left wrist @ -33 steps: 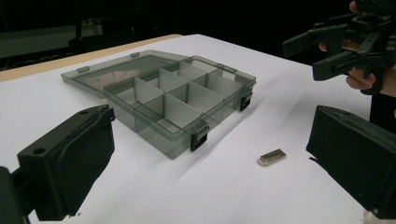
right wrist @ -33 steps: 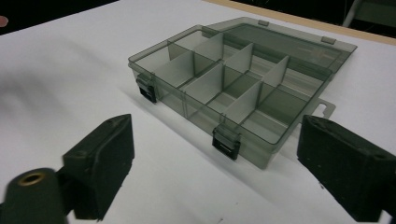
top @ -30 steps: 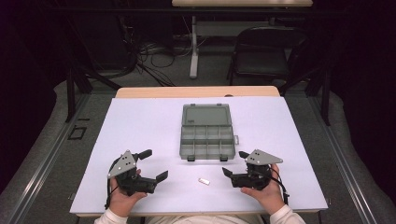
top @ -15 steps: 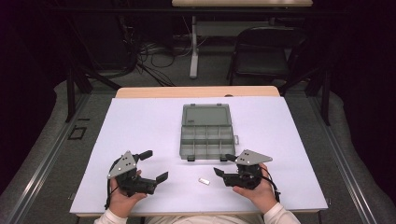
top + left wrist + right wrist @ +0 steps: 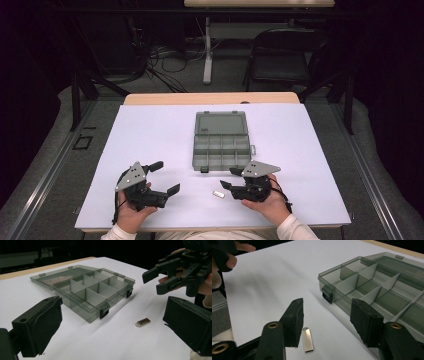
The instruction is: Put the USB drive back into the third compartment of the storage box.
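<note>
The compartment box (image 5: 220, 142) is made of smoky, translucent, glossy plastic with black latches. The small USB stick (image 5: 307, 339) is cased in bright, smooth metal. The table (image 5: 150, 130) is covered in matt white sheet over pale wood. Matt black plastic forms the right gripper (image 5: 227, 178).

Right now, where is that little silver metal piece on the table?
In the high view the silver piece lies flat on the white table, just in front of the open grey compartment box, between both tongs and close beside the right tongs.
</note>
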Tool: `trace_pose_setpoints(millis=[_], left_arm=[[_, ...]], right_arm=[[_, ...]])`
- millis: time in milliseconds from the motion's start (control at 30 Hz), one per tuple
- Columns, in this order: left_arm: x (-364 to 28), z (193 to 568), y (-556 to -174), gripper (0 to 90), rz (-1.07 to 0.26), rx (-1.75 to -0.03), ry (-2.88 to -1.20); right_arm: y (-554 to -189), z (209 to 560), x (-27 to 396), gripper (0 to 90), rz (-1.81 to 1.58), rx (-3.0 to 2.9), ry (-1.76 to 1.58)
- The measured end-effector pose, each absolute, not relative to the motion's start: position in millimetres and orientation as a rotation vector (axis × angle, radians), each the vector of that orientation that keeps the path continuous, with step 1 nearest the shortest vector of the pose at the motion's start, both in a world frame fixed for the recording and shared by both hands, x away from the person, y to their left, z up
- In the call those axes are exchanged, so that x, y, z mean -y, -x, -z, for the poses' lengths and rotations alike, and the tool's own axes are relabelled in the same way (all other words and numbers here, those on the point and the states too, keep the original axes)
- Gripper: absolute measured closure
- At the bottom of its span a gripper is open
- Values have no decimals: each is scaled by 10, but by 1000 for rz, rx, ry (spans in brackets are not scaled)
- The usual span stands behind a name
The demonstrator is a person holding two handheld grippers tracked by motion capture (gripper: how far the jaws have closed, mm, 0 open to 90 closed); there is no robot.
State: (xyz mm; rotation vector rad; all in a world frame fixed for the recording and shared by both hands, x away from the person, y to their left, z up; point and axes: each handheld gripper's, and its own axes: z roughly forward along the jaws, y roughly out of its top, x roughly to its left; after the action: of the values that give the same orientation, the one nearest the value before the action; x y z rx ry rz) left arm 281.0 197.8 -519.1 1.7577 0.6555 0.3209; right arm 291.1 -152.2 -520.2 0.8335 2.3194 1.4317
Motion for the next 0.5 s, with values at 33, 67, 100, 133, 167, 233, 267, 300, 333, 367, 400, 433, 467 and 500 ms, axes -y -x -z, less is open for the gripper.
trace_pose_setpoints(millis=[33,67,100,133,167,233,267,300,333,367,400,433,467,500], left_arm=[[-1978,5191,-2810,17,-320,-655,-1758],[-1976,5192,-2809,18,-321,-655,-1759],[-1975,5192,-2810,17,-320,-654,-1760],[-1973,5194,-2812,18,-318,-651,-1758],[-1972,5195,-2814,17,-320,-648,-1761],[-1970,5195,-2814,17,-320,-647,-1764],[-1970,5195,-2814,17,-319,-646,-1765],[-1969,5196,-2815,17,-318,-646,-1766],[-1966,5198,-2814,18,-321,-651,-1766],[-1966,5199,-2815,17,-320,-651,-1768],[-1964,5200,-2814,17,-317,-653,-1766],[-1963,5200,-2814,17,-315,-653,-1766],[-1963,5201,-2814,17,-315,-652,-1766],[-1963,5201,-2814,17,-314,-652,-1767]], right_arm=[[-2923,5204,1502,444,-1423,-2329,-821],[-2928,5206,1491,447,-1418,-2333,-817],[-2937,5212,1473,454,-1418,-2337,-815],[-2950,5220,1462,463,-1420,-2348,-813],[-2958,5227,1455,466,-1424,-2357,-816],[-2970,5249,1434,474,-1415,-2368,-817],[-2975,5259,1427,477,-1408,-2374,-811],[-2976,5268,1421,479,-1409,-2389,-807],[-2973,5276,1415,484,-1409,-2396,-809],[-2967,5282,1411,492,-1406,-2398,-801],[-2962,5284,1410,503,-1403,-2398,-798],[-2958,5286,1409,509,-1403,-2397,-795],[-2955,5291,1405,514,-1404,-2396,-794],[-2952,5296,1403,523,-1401,-2400,-789]])
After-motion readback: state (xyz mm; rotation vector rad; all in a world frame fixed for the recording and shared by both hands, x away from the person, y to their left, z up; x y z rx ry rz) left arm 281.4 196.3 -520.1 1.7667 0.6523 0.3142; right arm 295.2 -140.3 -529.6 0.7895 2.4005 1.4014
